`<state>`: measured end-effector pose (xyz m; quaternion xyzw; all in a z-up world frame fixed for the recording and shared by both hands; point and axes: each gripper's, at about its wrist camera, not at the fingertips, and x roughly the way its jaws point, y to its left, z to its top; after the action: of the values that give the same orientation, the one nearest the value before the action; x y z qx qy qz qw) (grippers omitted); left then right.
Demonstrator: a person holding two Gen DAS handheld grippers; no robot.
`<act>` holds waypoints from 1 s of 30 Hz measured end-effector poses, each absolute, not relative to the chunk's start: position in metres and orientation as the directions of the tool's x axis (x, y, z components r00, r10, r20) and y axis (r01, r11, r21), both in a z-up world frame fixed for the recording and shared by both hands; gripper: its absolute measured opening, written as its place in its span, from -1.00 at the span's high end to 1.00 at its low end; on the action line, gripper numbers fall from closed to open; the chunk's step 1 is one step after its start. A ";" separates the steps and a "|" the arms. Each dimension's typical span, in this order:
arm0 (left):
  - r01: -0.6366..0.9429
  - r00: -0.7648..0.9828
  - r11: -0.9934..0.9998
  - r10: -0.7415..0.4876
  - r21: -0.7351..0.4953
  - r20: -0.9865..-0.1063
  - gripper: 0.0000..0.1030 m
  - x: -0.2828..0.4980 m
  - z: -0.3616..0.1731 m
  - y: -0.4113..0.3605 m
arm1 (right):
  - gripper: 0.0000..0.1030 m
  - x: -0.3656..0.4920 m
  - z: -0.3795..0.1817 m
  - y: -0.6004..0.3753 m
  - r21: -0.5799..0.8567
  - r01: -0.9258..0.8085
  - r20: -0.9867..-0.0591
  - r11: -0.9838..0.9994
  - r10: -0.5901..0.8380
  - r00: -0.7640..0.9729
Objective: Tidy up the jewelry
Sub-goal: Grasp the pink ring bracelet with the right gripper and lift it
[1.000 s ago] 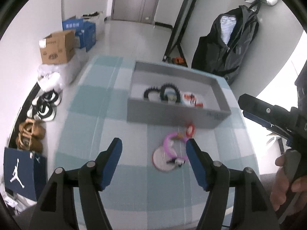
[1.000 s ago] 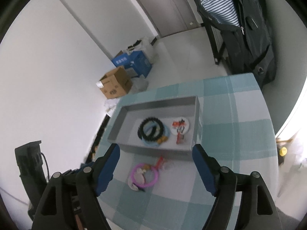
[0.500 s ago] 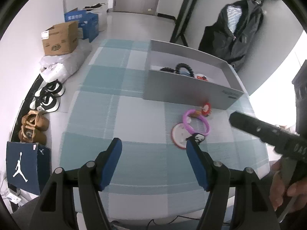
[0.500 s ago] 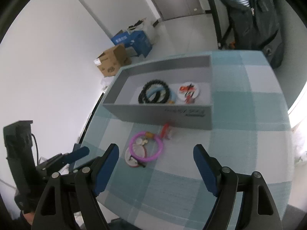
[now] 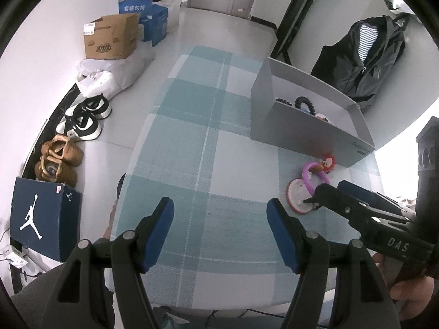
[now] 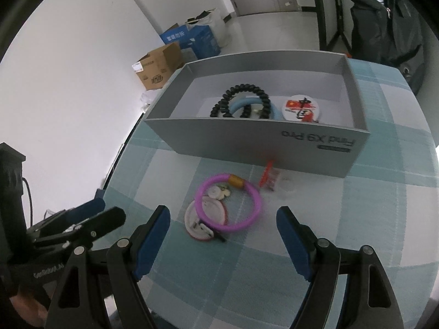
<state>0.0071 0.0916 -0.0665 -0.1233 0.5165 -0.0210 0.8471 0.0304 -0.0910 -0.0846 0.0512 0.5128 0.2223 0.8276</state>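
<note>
White walls and a pale floor surround my table (image 5: 192, 142), which wears a teal-and-white checked cloth. Against the wall sit cardboard boxes (image 5: 111, 38) and pairs of shoes (image 5: 85, 118); a dark jacket (image 5: 367, 63) hangs at the far side.

On the cloth stands a grey open box (image 6: 274, 139). Inside it lie a black beaded bracelet (image 6: 247, 93) looped over a light blue bangle (image 6: 275, 112), with a round white badge (image 6: 300, 108) beside them.

Just in front of the box, on the cloth, a purple bangle (image 6: 253, 208) with an orange bead rests partly over a red-rimmed round badge (image 6: 199, 219). A small red piece (image 6: 267, 176) lies between the bangle and the box wall; it is blurred, so I cannot say what it is.

My right gripper (image 6: 223, 227) hangs above the purple bangle, its 2 blue pads wide apart and empty. My left gripper (image 5: 221, 220) is likewise spread, gripping nothing, over bare cloth to the left of the jewelry.
</note>
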 end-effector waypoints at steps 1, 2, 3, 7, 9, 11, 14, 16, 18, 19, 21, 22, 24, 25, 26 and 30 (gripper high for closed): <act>-0.091 0.465 0.968 -0.165 -0.233 -0.870 -0.27 0.007 -0.067 0.093 | -0.55 0.031 -0.086 -0.087 0.306 -0.318 -0.828 0.897 0.415 0.376; -0.091 0.464 0.969 -0.165 -0.232 -0.870 -0.27 0.006 -0.067 0.093 | -0.55 0.031 -0.087 -0.085 0.294 -0.319 -0.832 0.901 0.405 0.378; -0.091 0.465 0.969 -0.164 -0.231 -0.870 -0.27 0.006 -0.067 0.094 | -0.55 0.032 -0.088 -0.083 0.284 -0.319 -0.835 0.904 0.397 0.381; -0.096 0.465 0.966 -0.170 -0.240 -0.869 -0.27 0.007 -0.068 0.098 | -0.54 0.030 -0.091 -0.072 0.222 -0.344 -0.843 0.912 0.357 0.402; -0.097 0.466 0.965 -0.173 -0.244 -0.868 -0.27 0.007 -0.067 0.099 | -0.52 0.030 -0.092 -0.069 0.193 -0.349 -0.846 0.917 0.336 0.415; -0.094 0.466 0.964 -0.179 -0.250 -0.866 -0.27 0.008 -0.067 0.098 | -0.26 0.030 -0.092 -0.068 0.193 -0.350 -0.843 0.917 0.337 0.418; -0.086 0.465 0.965 -0.180 -0.247 -0.867 -0.27 0.008 -0.068 0.097 | -0.04 0.032 -0.092 -0.070 0.191 -0.352 -0.845 0.917 0.335 0.416; -0.080 0.459 0.966 -0.184 -0.247 -0.869 -0.27 0.009 -0.069 0.095 | -0.01 0.032 -0.091 -0.072 0.193 -0.351 -0.845 0.916 0.337 0.415; -0.075 0.454 0.965 -0.191 -0.251 -0.870 -0.27 0.009 -0.069 0.093 | 0.01 0.033 -0.092 -0.073 0.209 -0.347 -0.844 0.915 0.348 0.409; -0.071 0.453 0.965 -0.193 -0.251 -0.870 -0.27 0.009 -0.069 0.092 | 0.01 0.034 -0.091 -0.075 0.218 -0.345 -0.842 0.913 0.355 0.406; -0.062 0.451 0.967 -0.194 -0.247 -0.871 -0.27 0.009 -0.069 0.091 | 0.02 0.035 -0.087 -0.079 0.248 -0.341 -0.831 0.907 0.380 0.406; -0.058 0.449 0.968 -0.193 -0.244 -0.872 -0.27 0.009 -0.070 0.090 | 0.02 0.034 -0.085 -0.080 0.255 -0.341 -0.826 0.905 0.387 0.410; -0.053 0.446 0.969 -0.195 -0.243 -0.874 -0.27 0.010 -0.070 0.088 | 0.02 0.031 -0.082 -0.085 0.265 -0.348 -0.816 0.899 0.401 0.417; -0.054 0.446 0.969 -0.194 -0.242 -0.874 -0.27 0.010 -0.070 0.088 | 0.02 0.030 -0.080 -0.087 0.278 -0.353 -0.808 0.893 0.416 0.417; -0.052 0.447 0.968 -0.196 -0.244 -0.873 -0.27 0.011 -0.070 0.088 | 0.02 0.029 -0.078 -0.088 0.284 -0.357 -0.804 0.890 0.424 0.416; -0.032 0.461 0.966 -0.215 -0.258 -0.861 -0.27 0.016 -0.065 0.084 | 0.02 0.024 -0.070 -0.094 0.283 -0.367 -0.795 0.886 0.430 0.427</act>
<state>0.0164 0.0836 -0.0653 -0.1197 0.5161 -0.0539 0.8464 0.0237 -0.0936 -0.0705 0.0331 0.4802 0.2362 0.8441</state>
